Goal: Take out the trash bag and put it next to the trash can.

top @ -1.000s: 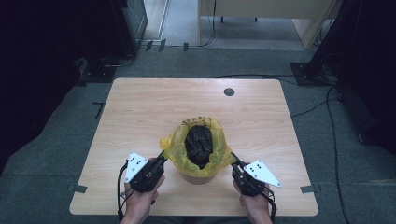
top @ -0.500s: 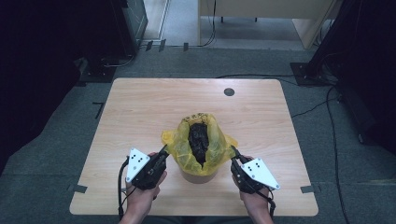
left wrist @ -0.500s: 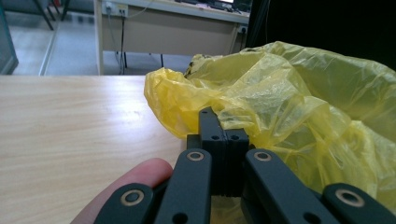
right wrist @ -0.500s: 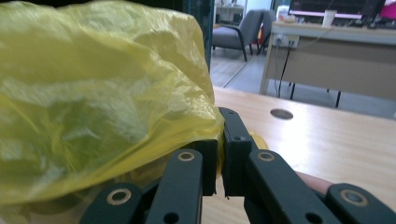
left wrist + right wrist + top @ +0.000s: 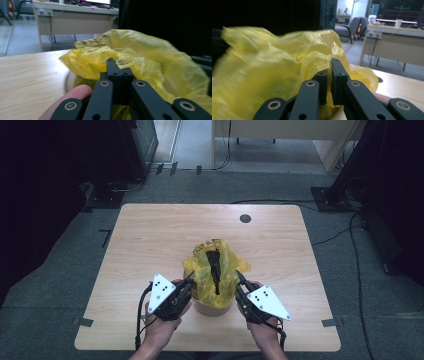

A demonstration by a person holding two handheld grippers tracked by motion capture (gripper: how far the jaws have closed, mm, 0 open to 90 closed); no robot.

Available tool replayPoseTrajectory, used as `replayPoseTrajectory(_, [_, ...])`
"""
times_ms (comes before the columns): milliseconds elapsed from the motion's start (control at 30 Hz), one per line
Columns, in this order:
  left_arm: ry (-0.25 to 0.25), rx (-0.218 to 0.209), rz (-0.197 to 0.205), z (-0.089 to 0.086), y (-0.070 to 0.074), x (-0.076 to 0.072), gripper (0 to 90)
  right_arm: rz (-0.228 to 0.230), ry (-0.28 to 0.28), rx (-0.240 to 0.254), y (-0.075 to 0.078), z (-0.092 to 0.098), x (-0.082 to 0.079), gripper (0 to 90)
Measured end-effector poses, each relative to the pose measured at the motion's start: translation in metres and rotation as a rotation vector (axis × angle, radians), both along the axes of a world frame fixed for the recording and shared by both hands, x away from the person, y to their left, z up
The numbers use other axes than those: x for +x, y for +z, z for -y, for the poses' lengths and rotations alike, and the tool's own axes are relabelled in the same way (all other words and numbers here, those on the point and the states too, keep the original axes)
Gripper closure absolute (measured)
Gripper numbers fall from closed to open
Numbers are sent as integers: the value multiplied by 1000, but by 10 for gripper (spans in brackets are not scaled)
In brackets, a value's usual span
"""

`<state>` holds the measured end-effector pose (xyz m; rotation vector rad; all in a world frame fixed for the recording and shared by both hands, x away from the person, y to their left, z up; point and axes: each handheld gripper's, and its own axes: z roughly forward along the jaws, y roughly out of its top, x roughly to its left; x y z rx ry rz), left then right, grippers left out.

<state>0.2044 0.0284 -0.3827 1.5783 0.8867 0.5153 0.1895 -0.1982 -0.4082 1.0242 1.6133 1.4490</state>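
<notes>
The yellow bag (image 5: pixel 216 270) hides most of the brown container (image 5: pixel 212 307) at the table's six o'clock edge. The left gripper (image 5: pixel 190 279) pinches the bag's nine o'clock rim, the right gripper (image 5: pixel 240 278) its three o'clock rim, both clamped tight.

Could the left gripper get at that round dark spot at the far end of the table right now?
Probably not while it holds on: the left gripper is shut on the yellow bag. The bare table toward the dark spot is otherwise free.
</notes>
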Motion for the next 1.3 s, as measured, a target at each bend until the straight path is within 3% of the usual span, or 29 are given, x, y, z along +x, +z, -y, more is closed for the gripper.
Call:
replayPoseTrajectory(167, [-57,-10,-19,15,4,2,900,-9,71,19,11,-14,3,859])
replayPoseTrajectory(300, [-77,-13,-22,19,6,4,900,-54,132,3,15,-23,6,838])
replayPoseTrajectory(367, [-73,-32,-34,13,7,6,900,-61,144,11,16,-21,7,763])
replayPoseTrajectory(533, [-53,-53,-48,0,10,12,900,-98,200,93,17,-6,3,611])
replayPoseTrajectory(733, [-71,-45,-43,1,13,11,900,-100,254,107,19,-3,-1,440])
replayPoseTrajectory(967, [-90,-38,-53,2,15,10,900,-120,317,47,21,-19,0,316])
replayPoseTrajectory(1133, [-107,-30,-66,2,15,7,900,-158,288,-29,23,-36,7,273])
replayPoseTrajectory(1233, [-106,-33,-65,0,16,7,900,-168,272,-44,25,-43,10,293])
replayPoseTrajectory(1300, [-105,-30,-65,-1,16,7,900,-174,269,-57,25,-48,11,392])
